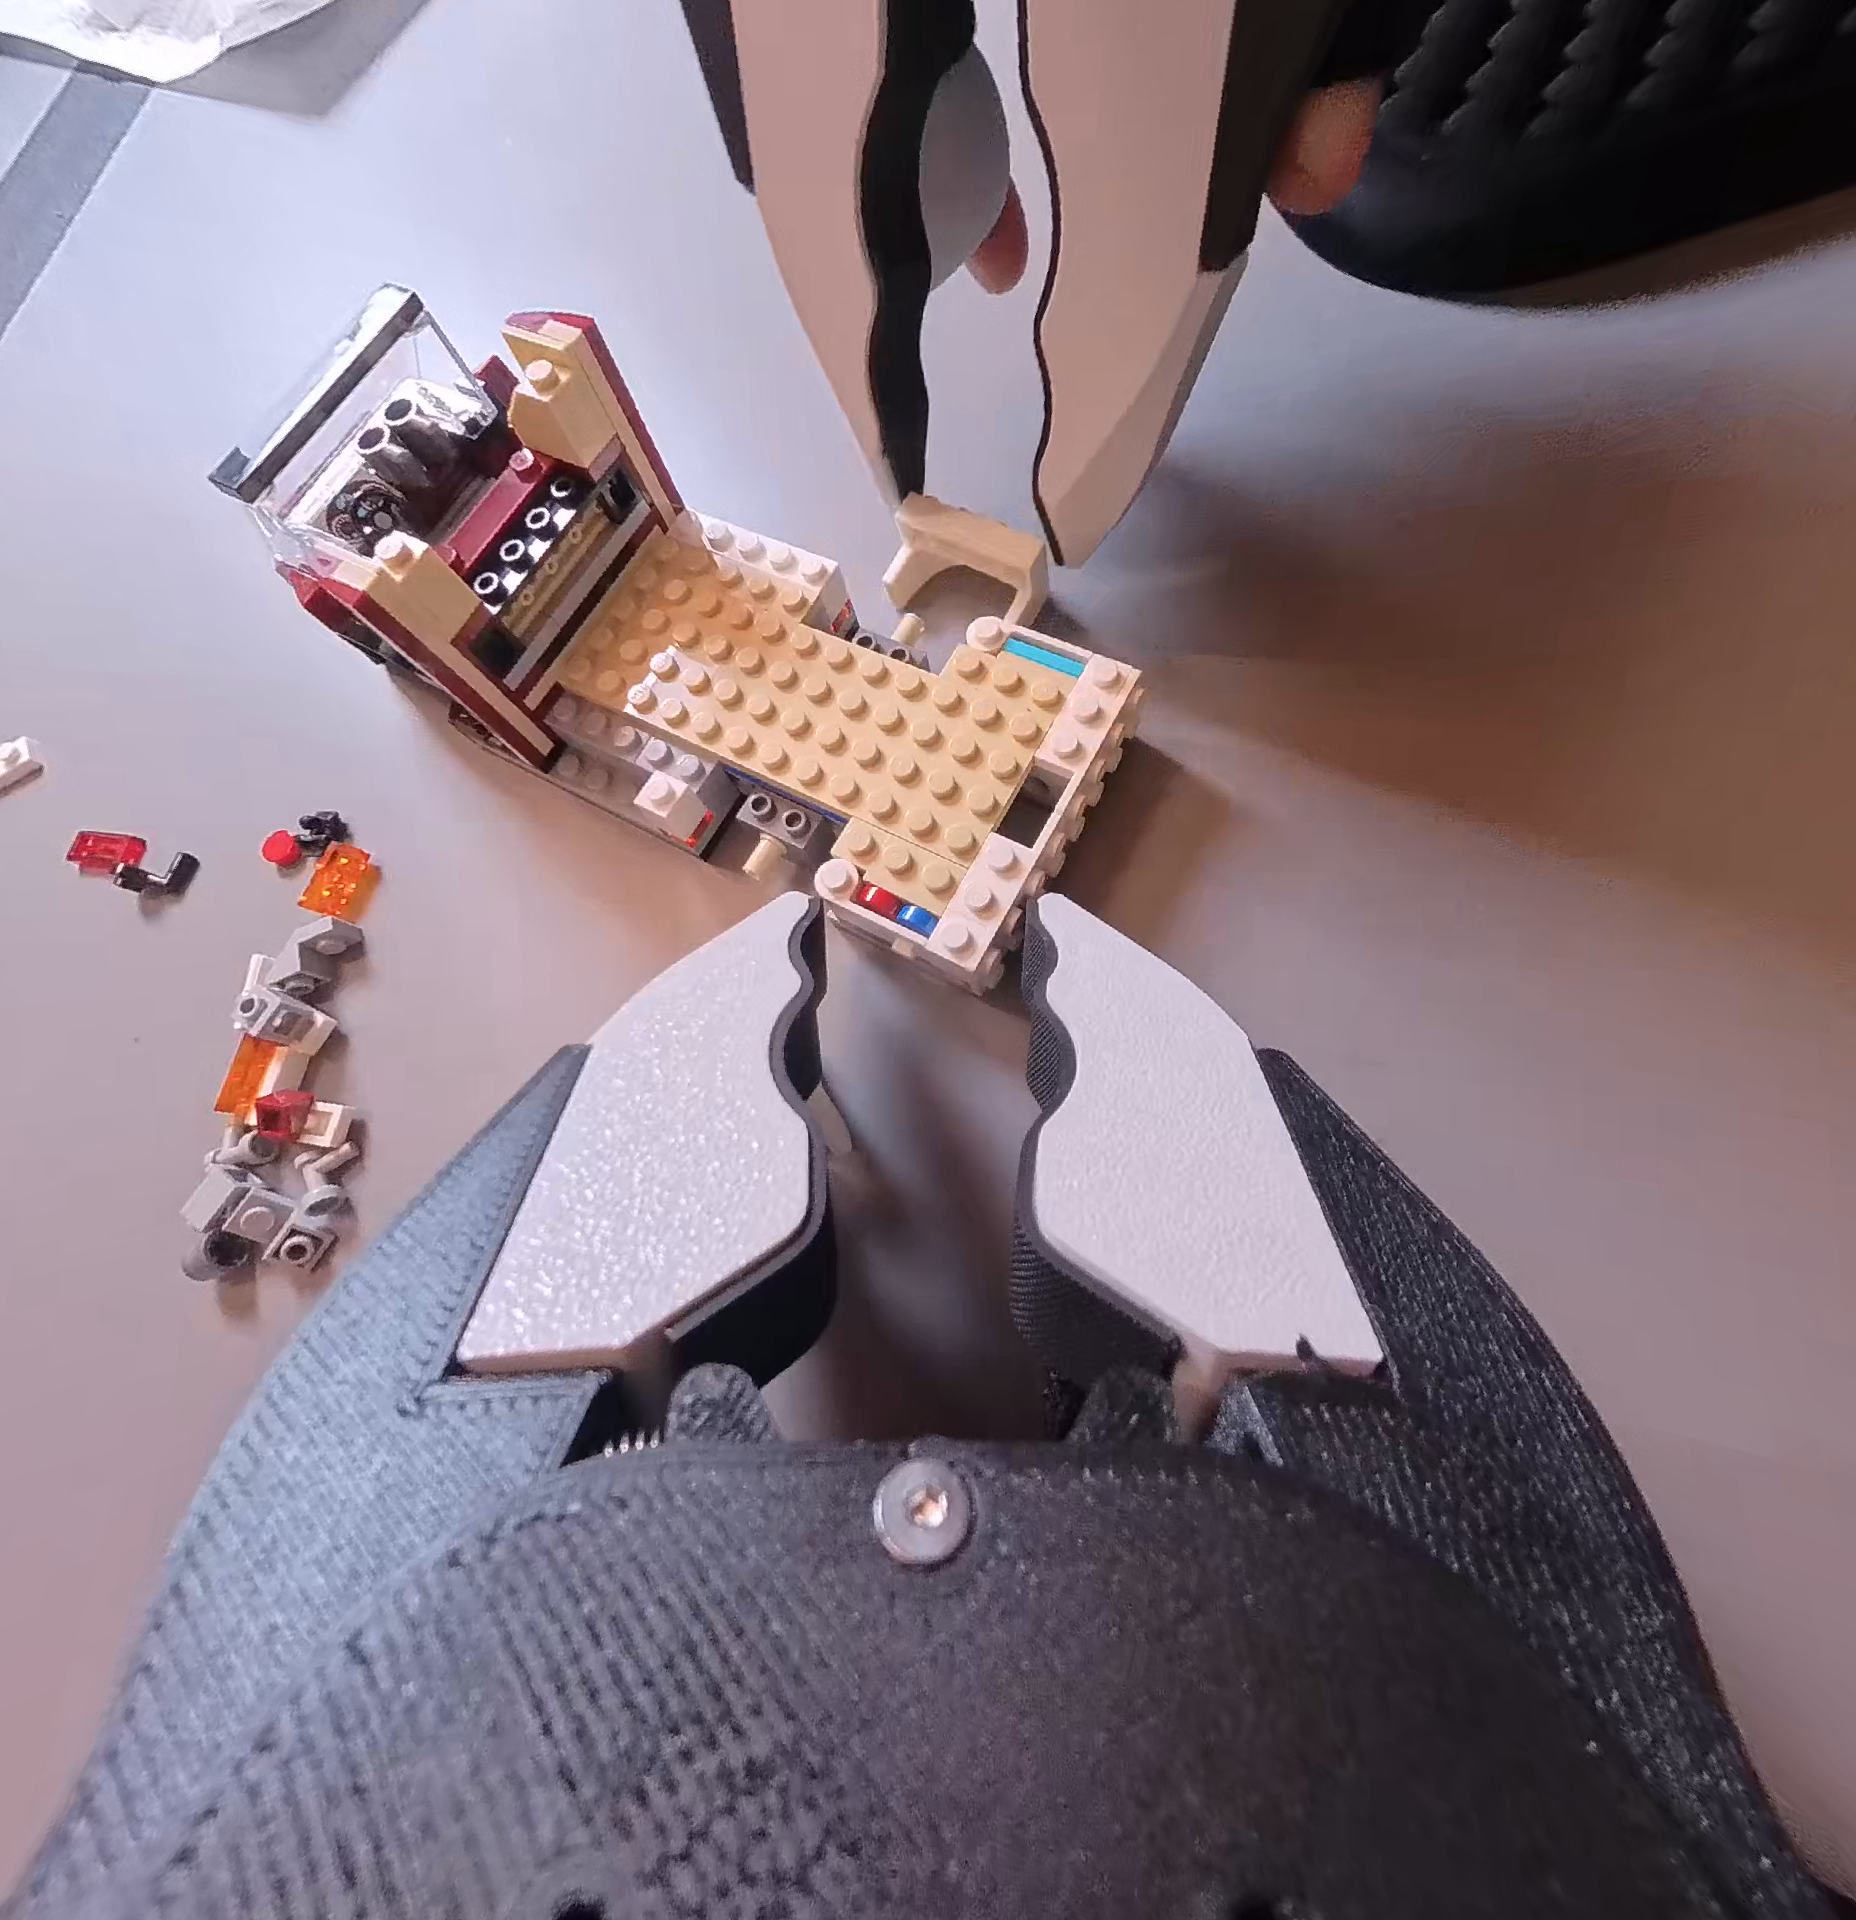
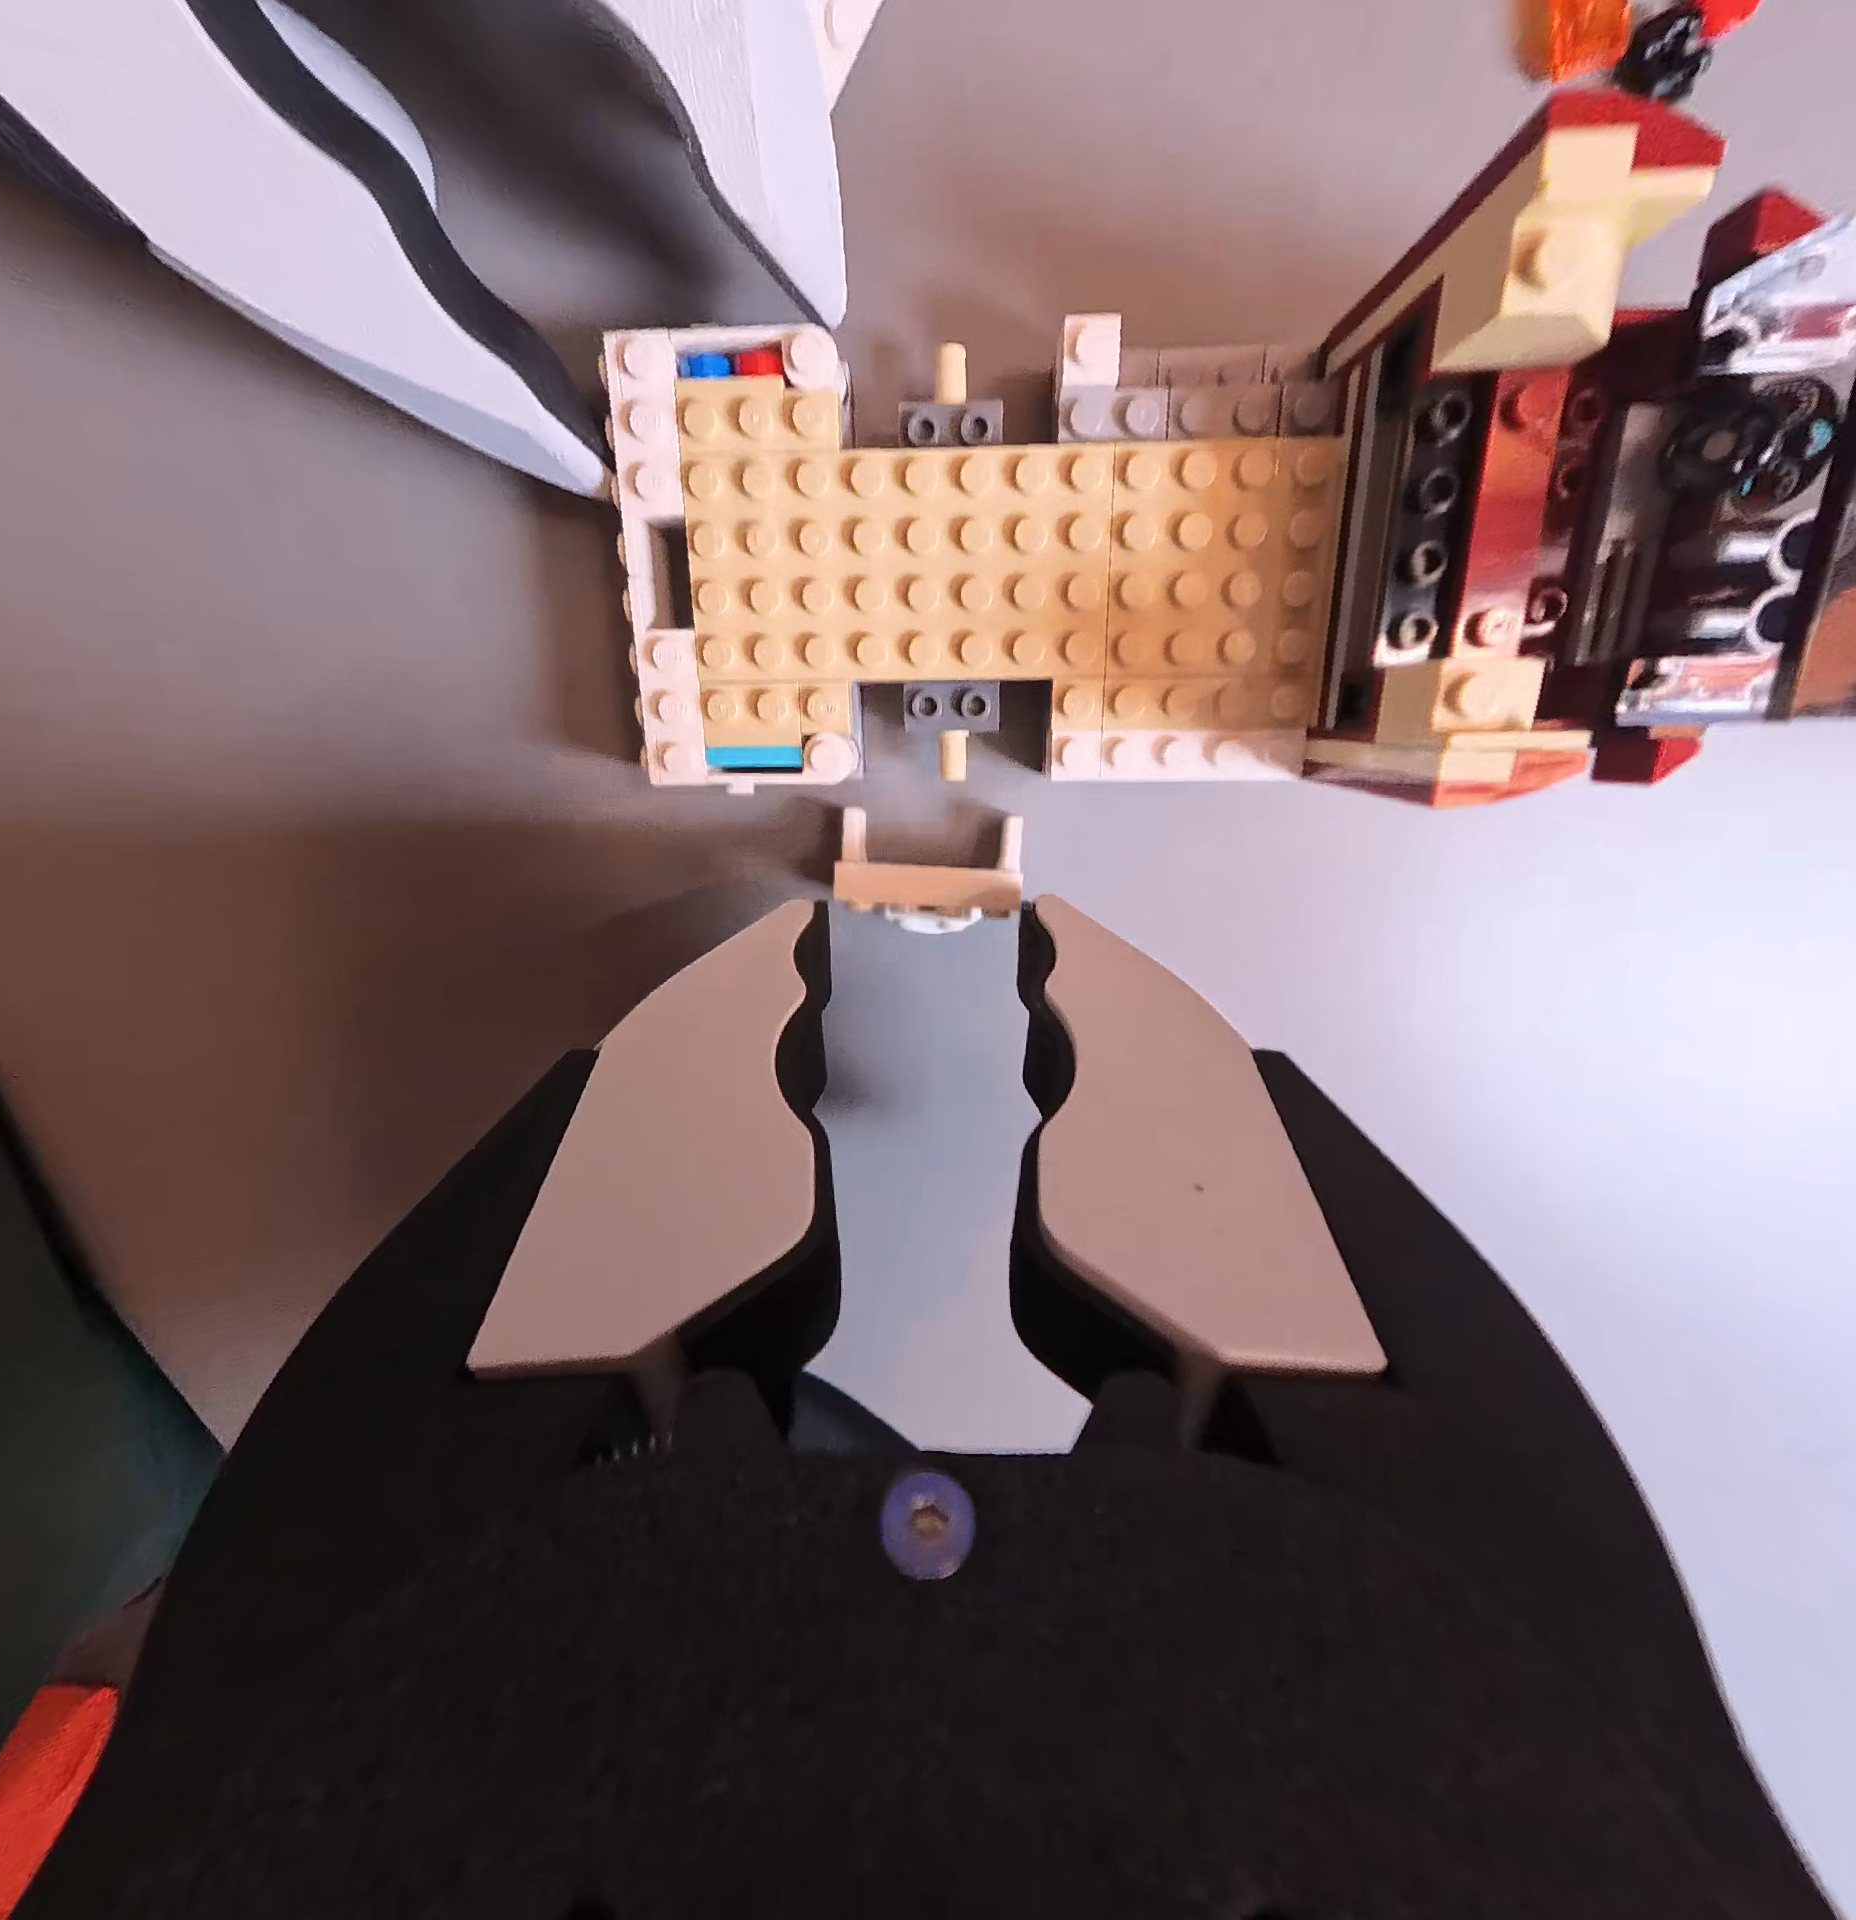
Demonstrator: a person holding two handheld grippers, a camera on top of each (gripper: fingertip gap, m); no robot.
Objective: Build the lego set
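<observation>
Lego truck (image 1: 799, 717) sits on grey table (image 1: 1423, 935), cab (image 1: 456, 520) with clear windscreen at one end, tan studded bed behind it. Left gripper (image 1: 924, 914): jaws parted, straddling the white rear corner of the bed; cannot tell if pads touch it. Right gripper (image 2: 924, 909): jaws parted, tips just beside a tan arch piece (image 2: 929, 868), which lies on the table beside the bed's wheel gap. Loose bricks (image 1: 269, 1091) lie scattered near the cab side.
</observation>
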